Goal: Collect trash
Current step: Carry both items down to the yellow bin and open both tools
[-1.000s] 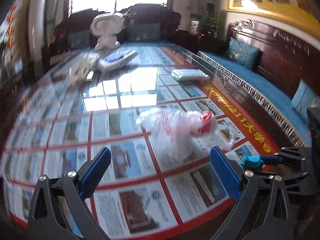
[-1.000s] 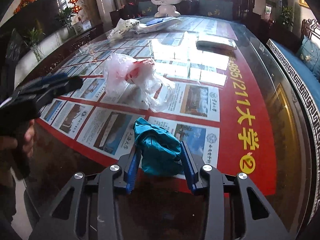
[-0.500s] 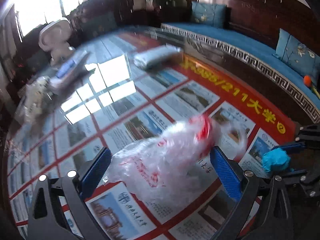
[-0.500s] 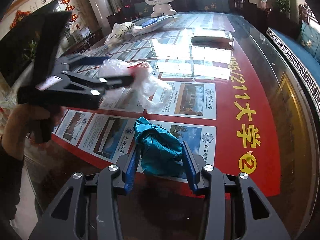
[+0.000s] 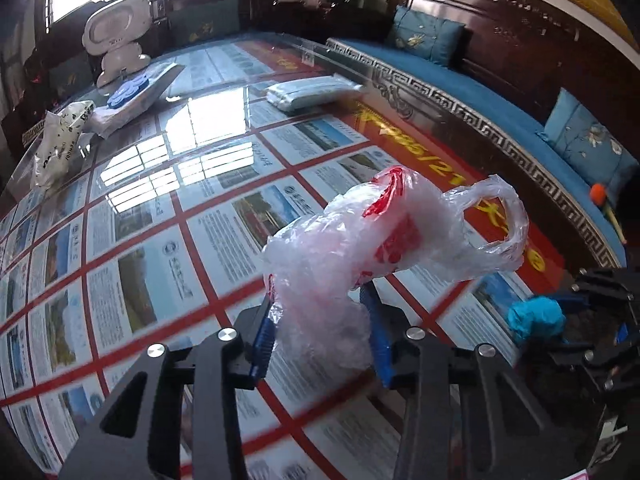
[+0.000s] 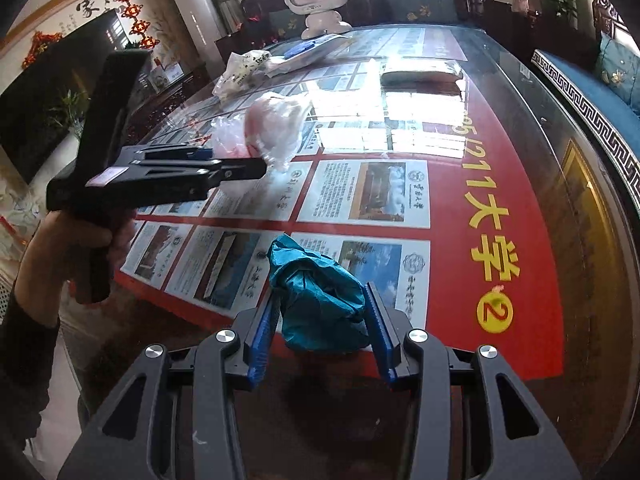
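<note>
Trash comes in two pieces at the near end of the desk. A crumpled clear plastic bag (image 5: 360, 248) with red print sits between the blue pads of the left gripper (image 5: 320, 332); its jaws have just been closing and now pinch the bag's lower folds, while the bag's looped handle sticks out to the right. A teal crumpled wad (image 6: 316, 300) is clamped between the pads of the right gripper (image 6: 320, 332), narrow around it, above the desk's near edge.

Under both lies the desk (image 5: 152, 264), a long glossy top over a poster of small pictures and text in a red grid, with a wide red band carrying yellow characters along one side. Window light glares off its middle. Further along it lie a flat grey packet (image 5: 312, 94), a white printed bag (image 5: 60, 140), a flat wrapped package with a blue piece on top (image 5: 132, 98), and at the far end a white robot-shaped figure (image 5: 116, 36).

Beside the desk runs a dark carved wooden bench with a blue seat pad (image 5: 460, 84) and blue cushions (image 5: 424, 38).

Only the left wrist view shows the bench at length, an orange-tipped stick (image 5: 600, 196) on it, and the right gripper from the side with the teal wad in it. Only the right wrist view shows the person's left hand (image 6: 80, 240) and dark sleeve gripping the left gripper's handle, a white column, red knot ornaments (image 6: 134, 16) and calligraphy on the wall behind.
</note>
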`<control>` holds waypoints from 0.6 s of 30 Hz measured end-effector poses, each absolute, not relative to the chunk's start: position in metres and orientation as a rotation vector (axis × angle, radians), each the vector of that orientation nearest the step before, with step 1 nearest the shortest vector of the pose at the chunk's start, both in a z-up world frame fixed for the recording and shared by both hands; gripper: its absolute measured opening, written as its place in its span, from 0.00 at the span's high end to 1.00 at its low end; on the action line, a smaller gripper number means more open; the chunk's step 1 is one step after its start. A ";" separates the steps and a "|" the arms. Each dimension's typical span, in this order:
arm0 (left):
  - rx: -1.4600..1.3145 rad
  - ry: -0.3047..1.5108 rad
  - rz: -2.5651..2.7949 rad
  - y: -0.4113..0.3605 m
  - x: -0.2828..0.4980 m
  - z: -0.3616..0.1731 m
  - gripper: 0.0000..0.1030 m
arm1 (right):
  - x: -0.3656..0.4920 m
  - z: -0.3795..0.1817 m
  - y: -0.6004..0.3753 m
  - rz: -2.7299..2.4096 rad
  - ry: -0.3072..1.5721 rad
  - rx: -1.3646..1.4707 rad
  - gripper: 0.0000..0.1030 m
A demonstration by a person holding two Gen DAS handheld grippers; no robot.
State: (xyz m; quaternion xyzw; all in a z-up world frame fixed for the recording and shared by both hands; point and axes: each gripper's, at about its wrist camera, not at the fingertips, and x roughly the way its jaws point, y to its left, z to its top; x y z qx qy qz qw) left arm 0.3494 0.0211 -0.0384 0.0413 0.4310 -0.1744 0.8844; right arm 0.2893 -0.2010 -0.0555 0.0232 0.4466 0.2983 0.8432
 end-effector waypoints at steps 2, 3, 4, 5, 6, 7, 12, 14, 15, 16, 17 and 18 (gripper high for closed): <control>0.068 0.864 -0.380 0.022 0.331 -0.032 0.60 | 0.279 -0.050 -0.201 0.632 0.928 0.042 0.60; 0.051 0.849 -0.393 0.023 0.319 -0.027 0.60 | 0.272 -0.046 -0.201 0.636 0.917 0.040 0.60; 0.036 0.835 -0.401 0.024 0.309 -0.022 0.60 | 0.266 -0.042 -0.202 0.639 0.909 0.041 0.60; 0.027 0.822 -0.409 0.025 0.299 -0.018 0.60 | 0.256 -0.036 -0.204 0.644 0.893 0.043 0.60; 0.022 0.807 -0.414 0.026 0.288 -0.013 0.60 | 0.248 -0.031 -0.205 0.647 0.880 0.047 0.60; 0.020 0.788 -0.420 0.027 0.272 -0.006 0.60 | 0.241 -0.026 -0.207 0.652 0.869 0.049 0.60; 0.025 0.708 -0.434 0.031 0.196 0.020 0.60 | 0.182 0.005 -0.217 0.687 0.789 0.046 0.60; 0.009 0.688 -0.438 0.036 0.160 0.025 0.60 | 0.155 0.011 -0.221 0.710 0.773 0.043 0.60; 0.004 0.686 -0.441 0.038 0.144 0.025 0.60 | 0.143 0.014 -0.221 0.718 0.767 0.035 0.60; 0.003 0.686 -0.439 0.039 0.124 0.024 0.60 | 0.127 0.015 -0.221 0.725 0.764 0.023 0.60; 0.000 0.690 -0.437 0.040 0.105 0.022 0.60 | 0.117 0.015 -0.221 0.734 0.766 0.019 0.60; -0.005 0.698 -0.444 0.041 0.087 0.019 0.60 | 0.105 0.014 -0.219 0.752 0.771 0.015 0.60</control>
